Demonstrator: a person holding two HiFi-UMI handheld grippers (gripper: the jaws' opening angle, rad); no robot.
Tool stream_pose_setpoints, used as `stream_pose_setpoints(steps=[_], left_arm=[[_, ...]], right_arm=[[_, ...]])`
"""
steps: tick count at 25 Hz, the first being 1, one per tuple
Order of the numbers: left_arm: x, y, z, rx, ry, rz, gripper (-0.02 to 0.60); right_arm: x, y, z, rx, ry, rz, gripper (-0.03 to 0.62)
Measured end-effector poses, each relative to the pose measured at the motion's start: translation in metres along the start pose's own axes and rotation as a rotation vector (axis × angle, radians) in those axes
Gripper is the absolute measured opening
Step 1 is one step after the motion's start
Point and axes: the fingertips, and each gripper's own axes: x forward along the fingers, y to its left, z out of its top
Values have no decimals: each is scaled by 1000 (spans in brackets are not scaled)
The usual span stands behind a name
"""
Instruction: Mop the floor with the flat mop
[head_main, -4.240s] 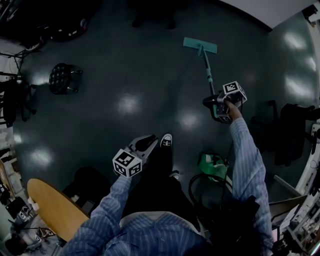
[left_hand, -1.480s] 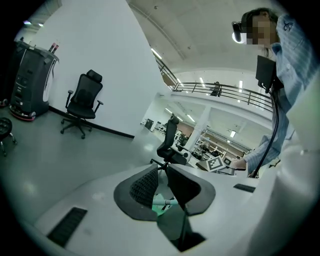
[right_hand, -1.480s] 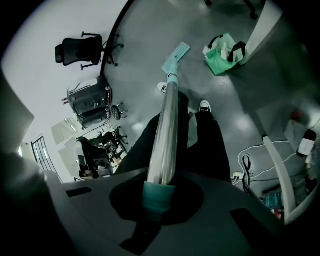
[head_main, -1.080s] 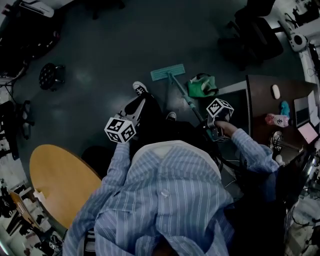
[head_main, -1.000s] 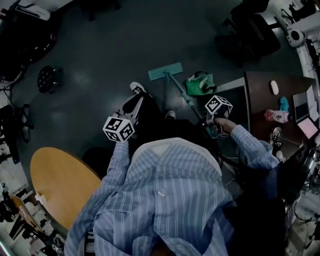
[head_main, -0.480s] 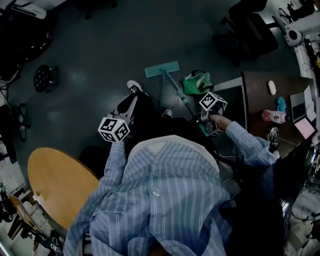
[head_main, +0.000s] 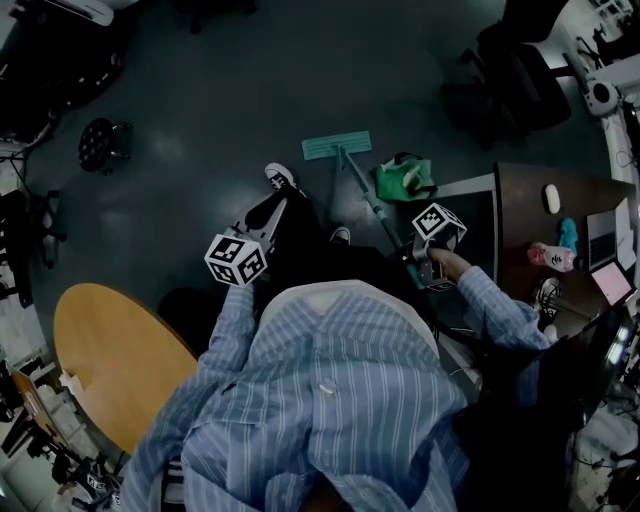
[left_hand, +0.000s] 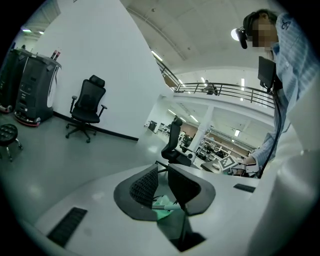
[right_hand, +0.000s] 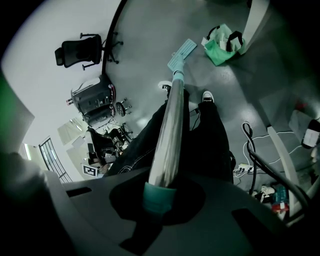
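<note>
The flat mop's teal head (head_main: 337, 147) lies on the dark floor just ahead of the person's shoe (head_main: 283, 179). Its metal handle (head_main: 372, 202) slants back to my right gripper (head_main: 418, 258), which is shut on the handle's teal end. In the right gripper view the handle (right_hand: 170, 130) runs out from the right gripper (right_hand: 160, 192) down to the mop head (right_hand: 182, 54). My left gripper (head_main: 268, 211) hangs over the person's dark trousers. In its own view the left gripper (left_hand: 162, 182) has its jaws a narrow gap apart and holds nothing.
A green bag (head_main: 403, 180) sits on the floor beside the handle, against a dark desk (head_main: 535, 215) at the right. An office chair (head_main: 520, 75) stands at the upper right and a stool (head_main: 103, 143) at the left. A round wooden table (head_main: 110, 345) is behind at the lower left.
Since four seconds ago the person has turned and drawn the mop head in near the feet, the bag and the desk. Over the last second the mop has barely shifted.
</note>
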Motion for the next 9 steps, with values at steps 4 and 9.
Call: stream_pose_setpoints(steps=[4, 9], left_arm=[[6, -6, -1, 6, 12, -11, 64], [13, -16, -5, 12, 31, -20, 64]], right_arm=[[-4, -3, -2, 9, -6, -19, 12], [-5, -14, 0, 11, 2, -1, 12]])
